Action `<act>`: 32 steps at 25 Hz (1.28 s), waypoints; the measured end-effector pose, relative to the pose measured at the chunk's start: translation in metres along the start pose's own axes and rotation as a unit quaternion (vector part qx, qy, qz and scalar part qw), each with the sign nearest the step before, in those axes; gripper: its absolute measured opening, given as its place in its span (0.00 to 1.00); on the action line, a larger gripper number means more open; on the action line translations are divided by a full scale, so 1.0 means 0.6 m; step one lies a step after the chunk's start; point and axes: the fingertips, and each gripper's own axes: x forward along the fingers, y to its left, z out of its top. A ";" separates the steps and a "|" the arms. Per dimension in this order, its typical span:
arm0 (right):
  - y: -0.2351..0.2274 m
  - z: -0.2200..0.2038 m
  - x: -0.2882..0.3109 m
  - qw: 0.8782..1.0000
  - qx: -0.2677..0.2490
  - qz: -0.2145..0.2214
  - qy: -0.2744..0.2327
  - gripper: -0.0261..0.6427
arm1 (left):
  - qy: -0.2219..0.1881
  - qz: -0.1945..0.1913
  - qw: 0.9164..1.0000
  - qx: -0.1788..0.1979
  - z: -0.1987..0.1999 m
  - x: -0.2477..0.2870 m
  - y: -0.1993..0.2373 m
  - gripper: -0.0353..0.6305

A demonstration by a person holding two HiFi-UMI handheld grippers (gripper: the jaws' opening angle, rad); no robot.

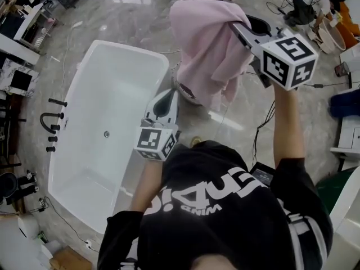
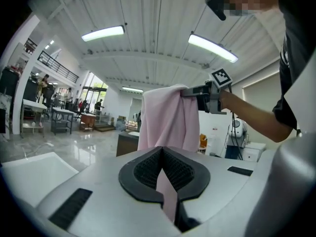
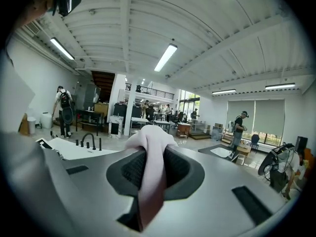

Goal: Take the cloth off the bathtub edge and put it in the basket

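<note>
**Cloth off the tub, hanging from both claws**

Cloth (image 1: 205, 49), pink, is hanging in the air clear of the bathtub (image 1: 107, 128). It is sitting out past the tub's far right corner, over the marble floor (image 1: 112, 16). Its long axis is running close to vertical. The top end is bunching at the right gripper (image 1: 236, 27), which is holding it up high on an outstretched arm. The rest is draping down in loose folds. In the head view that axis is reading upper right to lower left, with the bottom end pointing toward the left gripper (image 1: 168, 96).

Right claw: jaws are sitting nearly together and clamping on the cloth. A wad is bulging over the tips, and a band is trailing down through the slot between the pads (image 3: 129, 171).

Left claw: it is sitting lower, ahead of the person's chest, and aiming forward at the cloth's lower part. The tips are meeting and a thin pink strip is showing in the slit between its pads (image 2: 143, 172), so it is pinching a low edge of the same cloth.

The tub, white, is lying to the person's left. Black tap fittings (image 1: 53, 122) are standing along its left side as the head view shows it. The person, in a black shirt (image 1: 225, 212), is standing by the tub's near right corner.
</note>
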 end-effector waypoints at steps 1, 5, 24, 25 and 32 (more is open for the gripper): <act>-0.015 -0.003 -0.002 1.000 0.004 -0.004 -0.002 0.13 | 0.001 -0.003 1.000 0.000 0.000 0.013 -0.004 0.07; -0.070 -0.009 -0.001 0.999 0.023 -0.021 -0.012 0.13 | 0.011 -0.024 1.000 0.006 0.006 0.065 -0.015 0.07; -0.231 -0.046 0.171 0.994 0.058 -0.090 0.009 0.13 | 0.048 -0.138 0.989 0.015 0.039 0.335 0.136 0.07; -0.236 -0.051 0.174 0.994 0.058 -0.095 0.013 0.13 | 0.051 -0.144 0.988 0.017 0.042 0.344 0.142 0.07; -0.267 -0.080 0.186 0.992 0.074 -0.101 0.020 0.13 | 0.061 -0.153 0.986 0.015 0.054 0.401 0.163 0.07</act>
